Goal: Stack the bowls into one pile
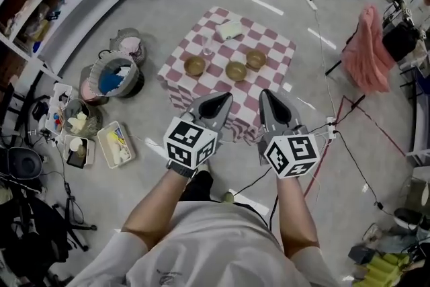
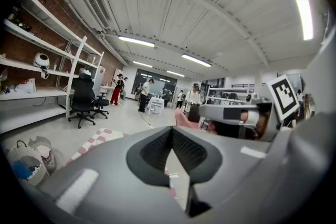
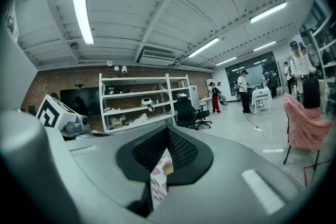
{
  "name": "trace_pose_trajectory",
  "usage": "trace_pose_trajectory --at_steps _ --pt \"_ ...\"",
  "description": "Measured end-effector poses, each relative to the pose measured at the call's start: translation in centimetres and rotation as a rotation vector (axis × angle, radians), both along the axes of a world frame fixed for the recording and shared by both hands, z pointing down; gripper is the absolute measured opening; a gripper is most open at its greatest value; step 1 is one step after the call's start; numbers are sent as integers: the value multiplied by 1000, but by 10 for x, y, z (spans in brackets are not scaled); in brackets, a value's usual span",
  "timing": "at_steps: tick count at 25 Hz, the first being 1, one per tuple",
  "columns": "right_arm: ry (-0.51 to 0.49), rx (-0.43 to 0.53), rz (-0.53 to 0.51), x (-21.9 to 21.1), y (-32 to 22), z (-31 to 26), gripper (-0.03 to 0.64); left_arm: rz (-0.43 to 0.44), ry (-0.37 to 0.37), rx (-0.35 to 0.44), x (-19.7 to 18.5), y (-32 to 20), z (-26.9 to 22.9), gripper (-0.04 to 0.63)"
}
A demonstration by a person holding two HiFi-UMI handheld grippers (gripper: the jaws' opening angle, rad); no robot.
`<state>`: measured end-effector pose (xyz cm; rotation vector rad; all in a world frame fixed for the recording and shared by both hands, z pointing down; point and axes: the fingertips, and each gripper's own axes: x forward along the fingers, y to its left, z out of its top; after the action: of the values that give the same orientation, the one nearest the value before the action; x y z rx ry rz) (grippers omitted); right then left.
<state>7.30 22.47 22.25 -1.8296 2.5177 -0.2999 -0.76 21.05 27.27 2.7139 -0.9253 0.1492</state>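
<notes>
Three round, shallow brownish bowls sit on the square table (image 1: 180,57) with the pink-and-white checked cloth, none stacked. They're in a loose row across its middle: left bowl (image 1: 195,65), middle bowl (image 1: 236,70), right bowl (image 1: 255,59). A clear glass (image 1: 207,45) stands at the table's far side. The left gripper (image 1: 216,104) and right gripper (image 1: 273,105) hover over the table's near edge. Both pairs of grey ribbed jaws are pressed together, gripping nothing.

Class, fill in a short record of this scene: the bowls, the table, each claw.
Bowls: left bowl, middle bowl, right bowl, standing apart, none stacked
Surface: table under a checked cover
Also there: glass, pale cloth
Claws: left claw shut, empty; right claw shut, empty; both held short of the table
</notes>
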Motion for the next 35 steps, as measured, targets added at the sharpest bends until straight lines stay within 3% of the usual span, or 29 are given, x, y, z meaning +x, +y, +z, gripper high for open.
trace_pose_trajectory --at_steps 6,16,35 --pt "-8 -50 88 5 -49 29 11 103 -105 -5 9 -55 47 6" --pt "-50 -147 175 19 -88 78 11 256 -261 2 44 -92 114 6" --pt "-139 -308 68 78 -212 199 11 411 -717 -2 107 -174 310 6"
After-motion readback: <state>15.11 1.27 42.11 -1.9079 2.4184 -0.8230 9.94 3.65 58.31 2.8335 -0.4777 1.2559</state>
